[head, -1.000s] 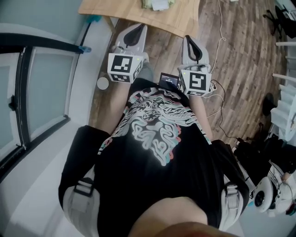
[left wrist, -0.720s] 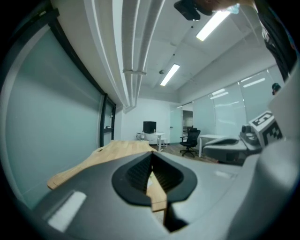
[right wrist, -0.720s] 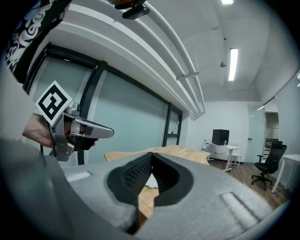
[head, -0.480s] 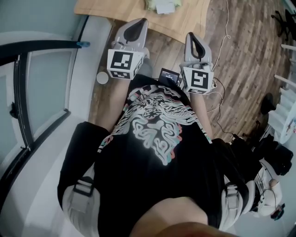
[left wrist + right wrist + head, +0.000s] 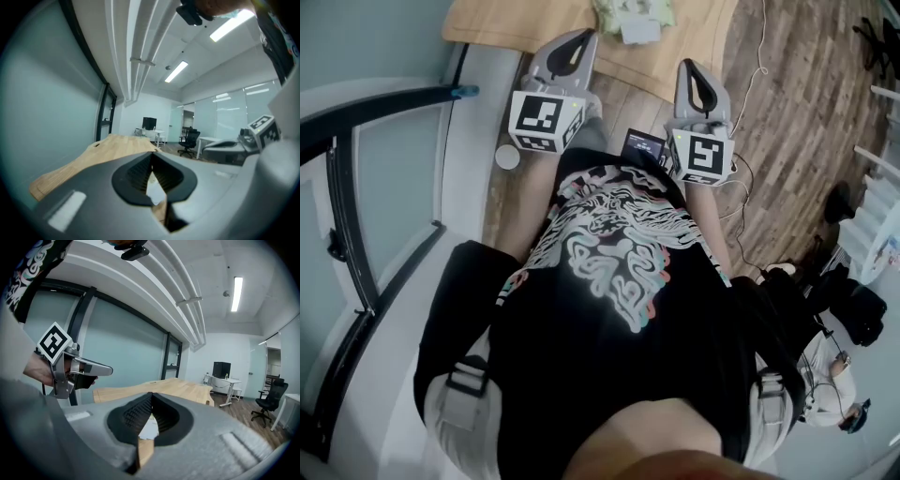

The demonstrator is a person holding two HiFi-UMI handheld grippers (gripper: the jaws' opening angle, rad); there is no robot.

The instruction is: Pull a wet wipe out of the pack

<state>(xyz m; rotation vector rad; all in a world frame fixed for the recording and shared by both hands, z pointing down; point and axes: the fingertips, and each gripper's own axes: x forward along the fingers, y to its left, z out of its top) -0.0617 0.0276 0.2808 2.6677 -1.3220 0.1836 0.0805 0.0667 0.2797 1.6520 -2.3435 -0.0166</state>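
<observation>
Left gripper (image 5: 581, 39): jaws closed, tips meeting, nothing held. Right gripper (image 5: 687, 67): jaws likewise closed and empty. Both are held side by side at the near edge of the table (image 5: 506, 23), pointed across it. The pack (image 5: 630, 13) is seen on the tabletop close to that edge, ahead of and between the grippers, untouched.

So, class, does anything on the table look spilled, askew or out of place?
Nothing stands out. The wipes pack lies on the wooden table near its edge, with nothing spilled. The left gripper and right gripper are shut and empty.
</observation>
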